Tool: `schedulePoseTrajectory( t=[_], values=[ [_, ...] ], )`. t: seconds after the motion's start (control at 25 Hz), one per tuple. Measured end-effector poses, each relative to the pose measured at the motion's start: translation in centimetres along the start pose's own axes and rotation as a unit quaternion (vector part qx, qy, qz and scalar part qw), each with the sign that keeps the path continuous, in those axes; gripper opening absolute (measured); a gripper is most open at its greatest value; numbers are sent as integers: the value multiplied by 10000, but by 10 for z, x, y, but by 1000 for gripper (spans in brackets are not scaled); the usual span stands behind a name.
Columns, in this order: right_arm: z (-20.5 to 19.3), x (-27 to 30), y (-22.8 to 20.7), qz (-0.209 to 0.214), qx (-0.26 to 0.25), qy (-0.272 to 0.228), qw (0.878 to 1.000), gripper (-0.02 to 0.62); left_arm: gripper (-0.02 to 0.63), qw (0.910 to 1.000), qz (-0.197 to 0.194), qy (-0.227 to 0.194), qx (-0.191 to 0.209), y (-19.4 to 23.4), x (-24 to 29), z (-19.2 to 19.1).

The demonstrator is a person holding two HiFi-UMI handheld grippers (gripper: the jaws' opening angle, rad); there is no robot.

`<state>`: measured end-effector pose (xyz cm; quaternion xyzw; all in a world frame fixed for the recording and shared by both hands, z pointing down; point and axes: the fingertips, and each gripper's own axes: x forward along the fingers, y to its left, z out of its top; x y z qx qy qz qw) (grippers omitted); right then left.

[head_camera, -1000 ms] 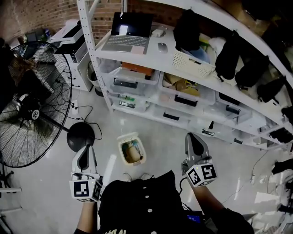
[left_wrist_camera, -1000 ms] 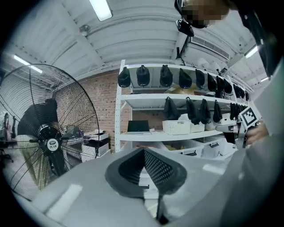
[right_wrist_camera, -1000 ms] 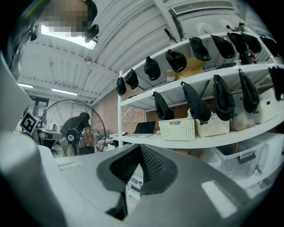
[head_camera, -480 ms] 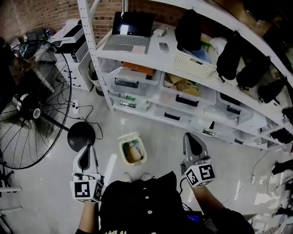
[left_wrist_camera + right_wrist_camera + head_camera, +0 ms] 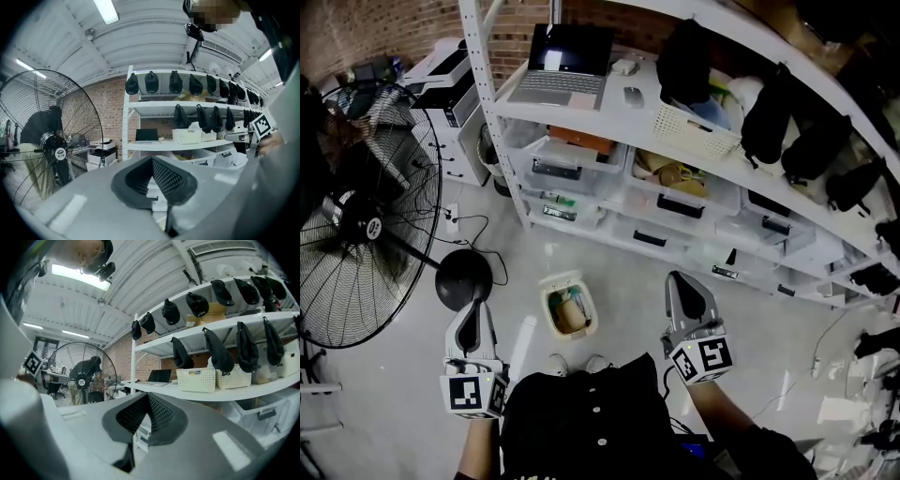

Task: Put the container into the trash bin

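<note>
The open trash bin (image 5: 547,311) stands on clear floor between the fan (image 5: 366,225) base and the shelf rack's (image 5: 609,105) bottom edge, with the container (image 5: 573,317) inside it. The left gripper (image 5: 475,310) and right gripper (image 5: 678,280) flank it, fingers (image 5: 164,176) pressed together, empty.

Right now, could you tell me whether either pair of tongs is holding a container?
No, the left tongs and the right tongs are both shut with nothing between them.

Fan (image 5: 367,228) beside shelving (image 5: 619,118) with laptop (image 5: 562,66)
</note>
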<state>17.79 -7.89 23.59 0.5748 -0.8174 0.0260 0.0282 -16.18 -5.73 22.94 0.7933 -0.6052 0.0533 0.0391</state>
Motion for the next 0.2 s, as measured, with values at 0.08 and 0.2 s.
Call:
schedulePoseTrajectory(
  t=[0.08,0.2],
  values=[
    [0,1,2,29,4,-21,10000,26,0,10000,11,-4,3,-1,-1,-2],
    [1,2,5,91,-13,-40,9999,26,0,10000,17,-62,8,-1,-3,-6]
  ],
)
